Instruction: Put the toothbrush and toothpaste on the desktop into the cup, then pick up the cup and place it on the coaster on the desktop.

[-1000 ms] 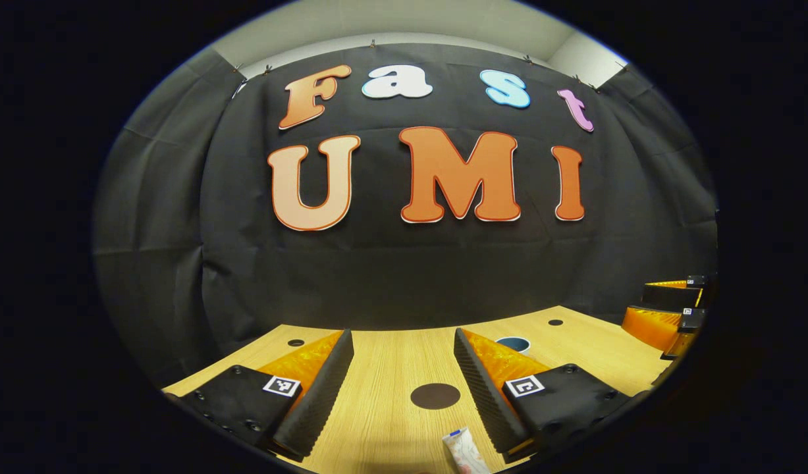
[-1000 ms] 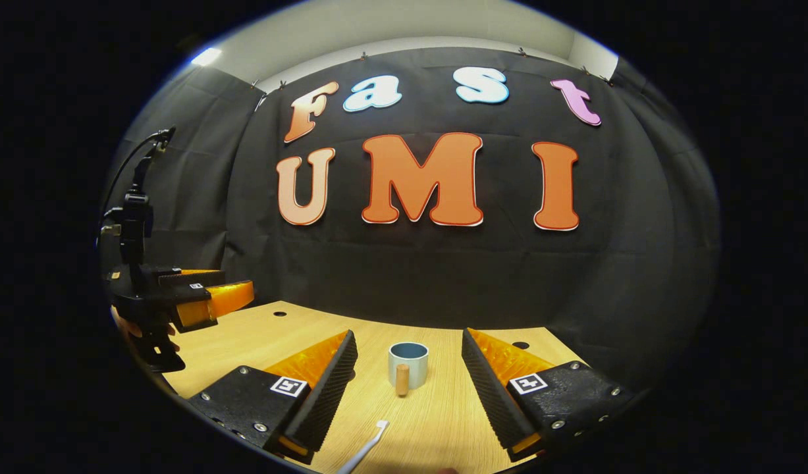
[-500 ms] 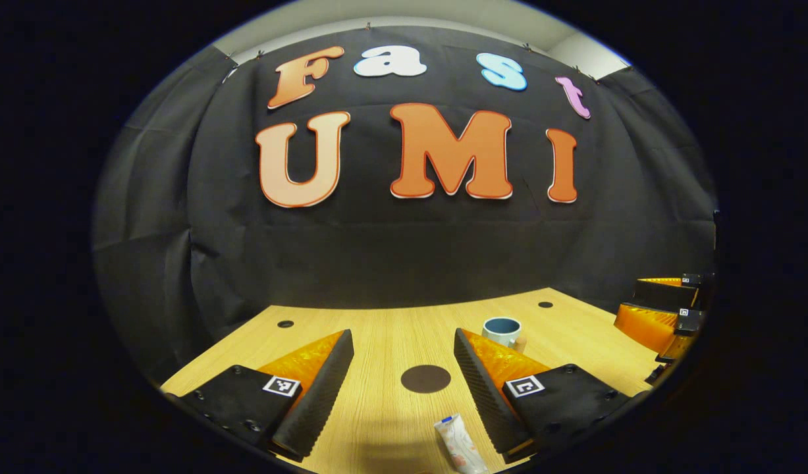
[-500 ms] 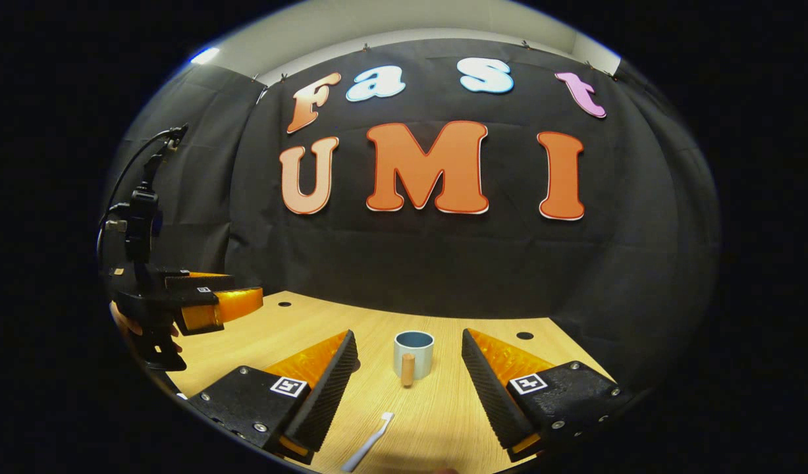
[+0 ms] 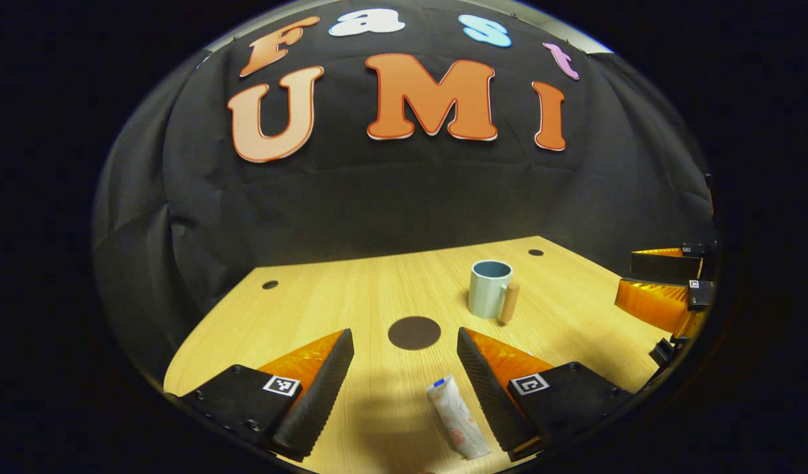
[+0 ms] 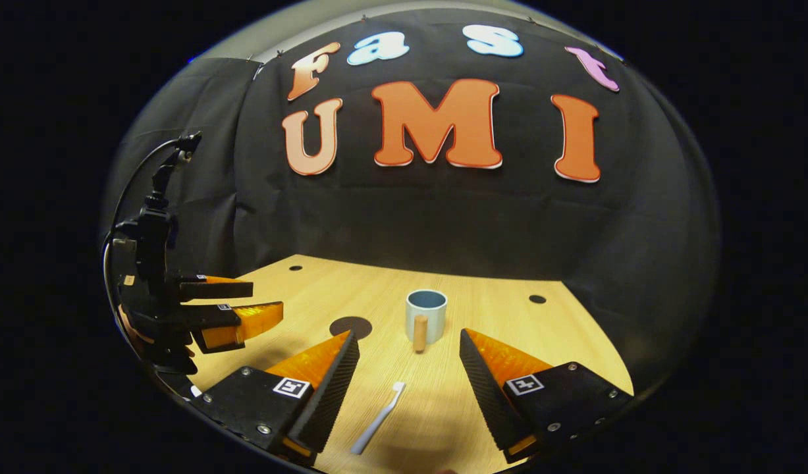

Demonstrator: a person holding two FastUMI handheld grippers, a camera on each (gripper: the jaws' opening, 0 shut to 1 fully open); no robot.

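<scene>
Black-draped booth, wooden desktop (image 5: 351, 296), cup (image 6: 426, 316), coaster (image 5: 414, 332)

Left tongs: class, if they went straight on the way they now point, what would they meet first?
Probably the toothpaste, lying on the desk between the open left tongs by one finger; the coaster sits just beyond. Depth is unclear.
</scene>
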